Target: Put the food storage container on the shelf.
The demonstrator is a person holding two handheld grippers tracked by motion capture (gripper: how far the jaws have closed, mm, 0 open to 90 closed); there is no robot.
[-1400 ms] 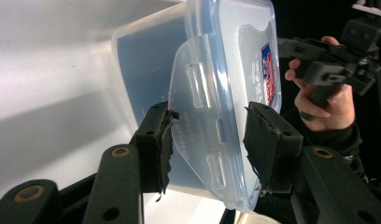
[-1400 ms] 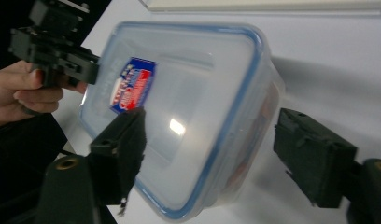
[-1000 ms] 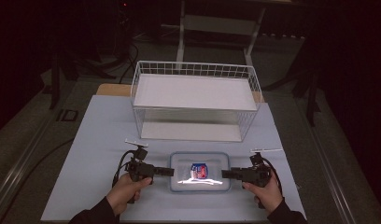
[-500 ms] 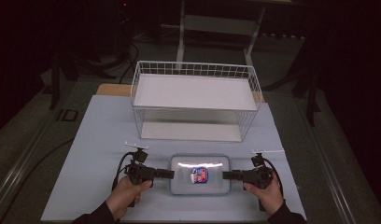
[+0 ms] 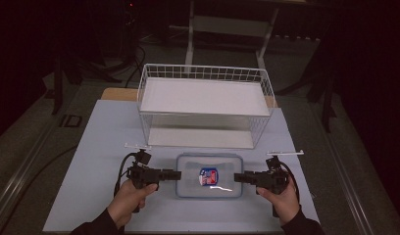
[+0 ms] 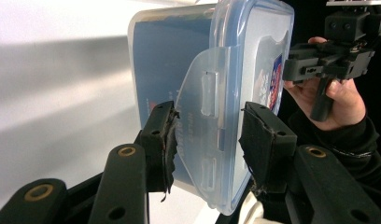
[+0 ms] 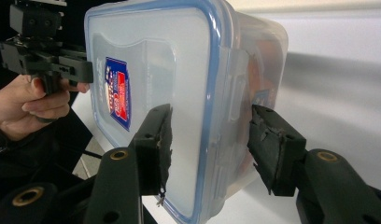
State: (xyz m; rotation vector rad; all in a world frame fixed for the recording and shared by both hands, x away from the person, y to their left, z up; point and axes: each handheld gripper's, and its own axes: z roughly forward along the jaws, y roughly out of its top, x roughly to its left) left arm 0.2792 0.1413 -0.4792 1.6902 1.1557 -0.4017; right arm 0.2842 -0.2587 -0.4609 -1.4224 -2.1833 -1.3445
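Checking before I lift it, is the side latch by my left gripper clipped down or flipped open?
Flipped open: the latch flap angles out from the plastic container between the left gripper and its open jaws.

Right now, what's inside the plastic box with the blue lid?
Through the clear wall of the lidded plastic box, something orange and blue shows, but it is too blurry to name. The lid with its red and blue sticker covers the rest.

container between both tongs | basket behind | all on table
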